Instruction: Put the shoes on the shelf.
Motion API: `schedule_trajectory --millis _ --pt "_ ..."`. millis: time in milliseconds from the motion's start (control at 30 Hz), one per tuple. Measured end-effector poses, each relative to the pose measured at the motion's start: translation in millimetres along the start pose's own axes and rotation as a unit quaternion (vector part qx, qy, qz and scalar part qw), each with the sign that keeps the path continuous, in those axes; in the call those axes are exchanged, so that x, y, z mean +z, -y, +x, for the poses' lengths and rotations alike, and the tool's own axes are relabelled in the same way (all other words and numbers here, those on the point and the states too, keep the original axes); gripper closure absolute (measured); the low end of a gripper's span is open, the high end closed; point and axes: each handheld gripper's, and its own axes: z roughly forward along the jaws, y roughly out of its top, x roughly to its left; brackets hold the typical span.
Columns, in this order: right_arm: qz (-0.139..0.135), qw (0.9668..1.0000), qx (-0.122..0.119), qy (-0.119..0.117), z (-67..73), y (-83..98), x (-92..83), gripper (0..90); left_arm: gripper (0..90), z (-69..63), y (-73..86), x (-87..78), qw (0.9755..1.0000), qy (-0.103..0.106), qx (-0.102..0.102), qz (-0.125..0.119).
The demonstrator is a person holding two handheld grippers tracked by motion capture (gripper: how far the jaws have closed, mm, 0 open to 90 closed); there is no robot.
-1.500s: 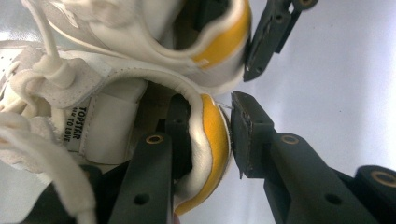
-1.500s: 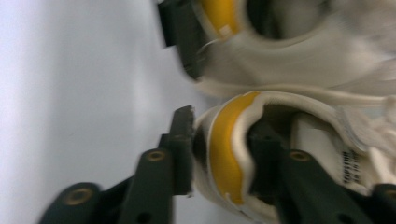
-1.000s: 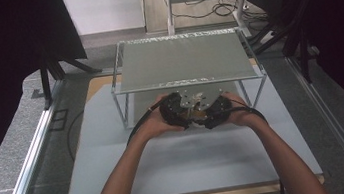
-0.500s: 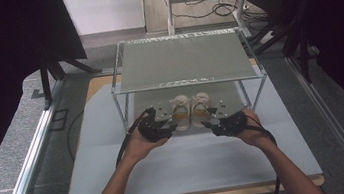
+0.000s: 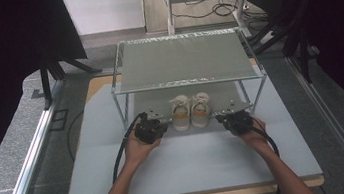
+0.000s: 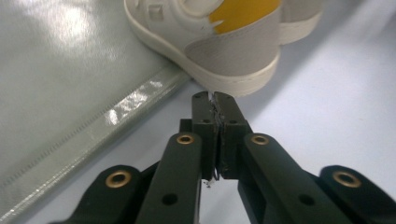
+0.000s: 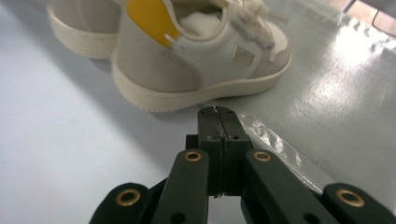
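Two shoes (image 5: 191, 111) are standing side by side on the surface (image 5: 193, 159) beneath the shelf (image 5: 183, 60), between the left gripper (image 5: 163, 126) and right gripper (image 5: 221, 119), both having just closed empty; careless sideways sweeping risks knocking them askew.

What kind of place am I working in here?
Probably a lab or recording rig, not a home: a pale work table fenced by aluminium rails, a metal shelf rack over a pair of small sneakers, and loose cables beyond.
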Motion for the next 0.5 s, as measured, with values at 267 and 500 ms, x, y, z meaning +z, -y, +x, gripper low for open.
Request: schedule_trajectory --millis 267,500 --pt "0.012 0.9993 0.027 0.021 -3.0 -11.1 23.8 89.6 89.0 5.4 -7.8 21.8 0.9999 -0.004 -0.011 0.011" --pt "0.021 0.9985 0.038 0.033 -3.5 -23.6 40.0 89.5 88.9 5.4 -15.3 28.3 0.9998 -0.01 -0.014 0.013"
